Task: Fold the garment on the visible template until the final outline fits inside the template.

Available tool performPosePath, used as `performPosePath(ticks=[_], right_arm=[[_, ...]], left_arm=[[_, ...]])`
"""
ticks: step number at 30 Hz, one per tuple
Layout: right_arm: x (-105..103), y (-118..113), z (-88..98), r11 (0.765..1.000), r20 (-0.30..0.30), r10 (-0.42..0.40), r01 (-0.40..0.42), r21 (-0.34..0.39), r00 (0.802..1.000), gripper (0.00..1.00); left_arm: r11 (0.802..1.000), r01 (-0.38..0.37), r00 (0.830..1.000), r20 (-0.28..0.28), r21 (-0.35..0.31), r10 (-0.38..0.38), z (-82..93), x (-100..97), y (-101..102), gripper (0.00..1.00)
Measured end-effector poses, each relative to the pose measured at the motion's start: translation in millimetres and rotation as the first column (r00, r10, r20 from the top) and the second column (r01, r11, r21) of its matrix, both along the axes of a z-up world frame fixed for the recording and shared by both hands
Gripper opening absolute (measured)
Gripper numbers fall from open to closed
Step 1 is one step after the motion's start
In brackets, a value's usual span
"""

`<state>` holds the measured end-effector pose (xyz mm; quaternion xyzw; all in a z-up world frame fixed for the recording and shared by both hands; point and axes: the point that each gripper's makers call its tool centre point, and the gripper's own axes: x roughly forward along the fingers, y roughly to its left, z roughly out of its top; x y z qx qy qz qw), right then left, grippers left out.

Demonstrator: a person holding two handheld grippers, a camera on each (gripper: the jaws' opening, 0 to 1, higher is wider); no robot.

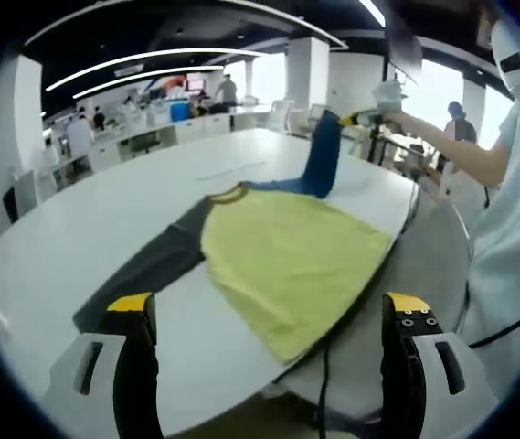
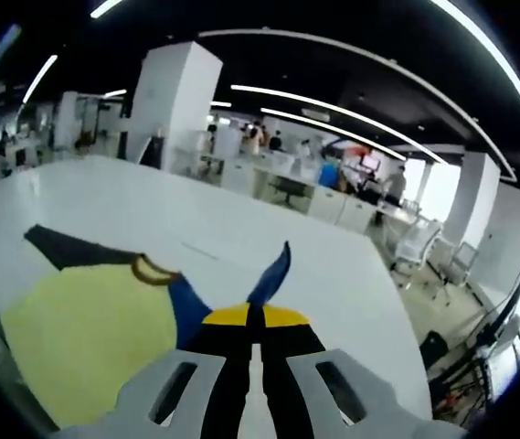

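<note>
A yellow shirt (image 1: 287,251) with a grey sleeve (image 1: 150,265) and a blue sleeve (image 1: 322,155) lies spread on the white table (image 1: 104,201). My left gripper (image 1: 269,311) hovers open near the shirt's hem, above the table's near edge, with nothing between its jaws. At the far side my right gripper (image 1: 360,117) holds the blue sleeve lifted upright off the table. In the right gripper view my right gripper (image 2: 255,318) is shut on the blue sleeve (image 2: 273,270), with the yellow body (image 2: 77,338) and the collar (image 2: 150,268) to its left.
A faint line (image 1: 232,171) is marked on the table beyond the collar. A person in white (image 1: 515,229) stands at the table's right edge, and a black cable (image 1: 325,375) hangs there. Desks, chairs and people fill the office behind.
</note>
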<state>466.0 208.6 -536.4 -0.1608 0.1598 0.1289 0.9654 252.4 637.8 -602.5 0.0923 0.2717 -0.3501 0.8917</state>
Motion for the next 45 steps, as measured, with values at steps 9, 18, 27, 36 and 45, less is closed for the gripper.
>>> performPosePath(ticks=[9, 18, 27, 36, 45], right_arm=[[7.4, 33.4, 21.7, 0.998, 0.045, 0.065, -0.066, 0.008, 0.997, 0.03], [16.4, 68.1, 32.9, 0.991, 0.066, 0.136, -0.137, 0.010, 0.989, 0.03], [23.6, 93.0, 36.0, 0.981, 0.071, 0.190, -0.191, 0.018, 0.979, 0.03], [22.7, 117.1, 42.6, 0.970, 0.081, 0.235, -0.238, 0.038, 0.969, 0.03], [30.8, 137.9, 41.9, 0.957, 0.078, 0.284, -0.288, 0.043, 0.956, 0.03]], left_arm=[[1.000, 0.002, 1.000, -0.008, 0.004, -0.002, -2.4, -1.0, -0.7, 1.00], [1.000, -0.006, 1.000, -0.010, -0.006, 0.006, -3.3, -2.1, 0.1, 1.00], [1.000, -0.015, 1.000, -0.015, -0.009, 0.015, -5.2, -2.4, 1.9, 1.00], [1.000, -0.018, 1.000, -0.016, -0.011, 0.017, -5.2, -3.4, 2.5, 1.00], [1.000, -0.023, 1.000, -0.015, -0.013, 0.022, -4.8, -3.8, 3.4, 1.00]])
